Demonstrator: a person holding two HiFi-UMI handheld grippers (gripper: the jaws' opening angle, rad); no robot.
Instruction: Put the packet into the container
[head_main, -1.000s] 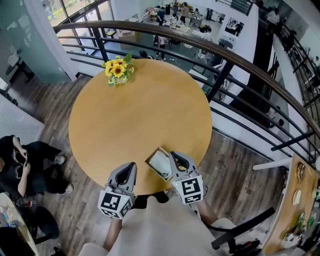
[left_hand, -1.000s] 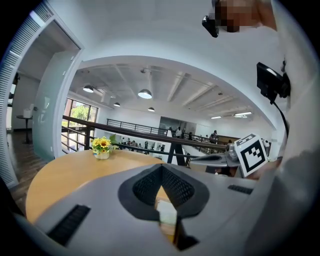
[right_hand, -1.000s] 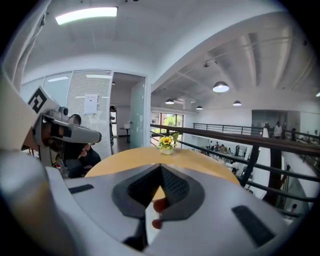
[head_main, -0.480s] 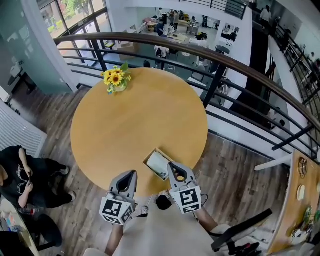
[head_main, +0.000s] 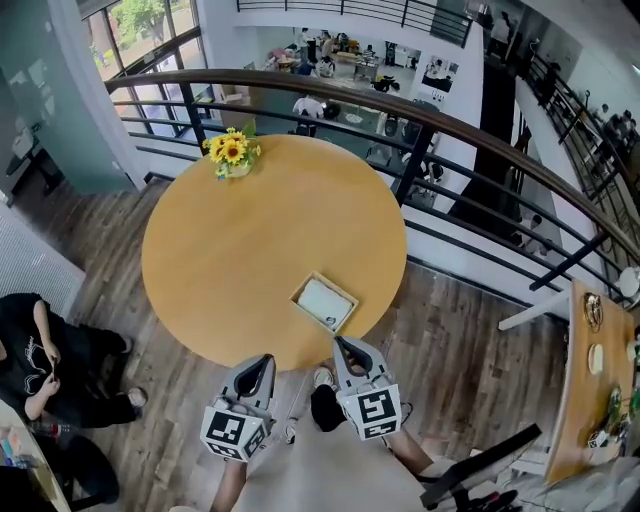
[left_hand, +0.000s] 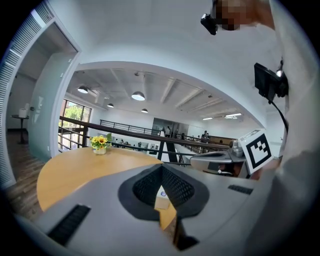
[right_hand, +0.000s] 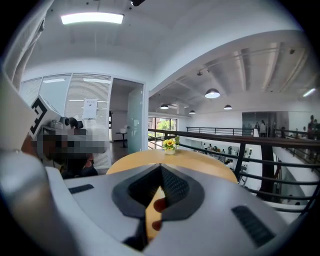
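I see the white packet lying flat inside the shallow wooden container, which sits on the round wooden table close to its near edge. My left gripper and right gripper are both off the table, over the plank floor, side by side and apart from the container. Each has its jaws pressed together with nothing gripped. A small vase of sunflowers stands at the far rim

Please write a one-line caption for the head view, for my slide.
Left gripper and right gripper hover short of a round table bearing a container and sunflowers.
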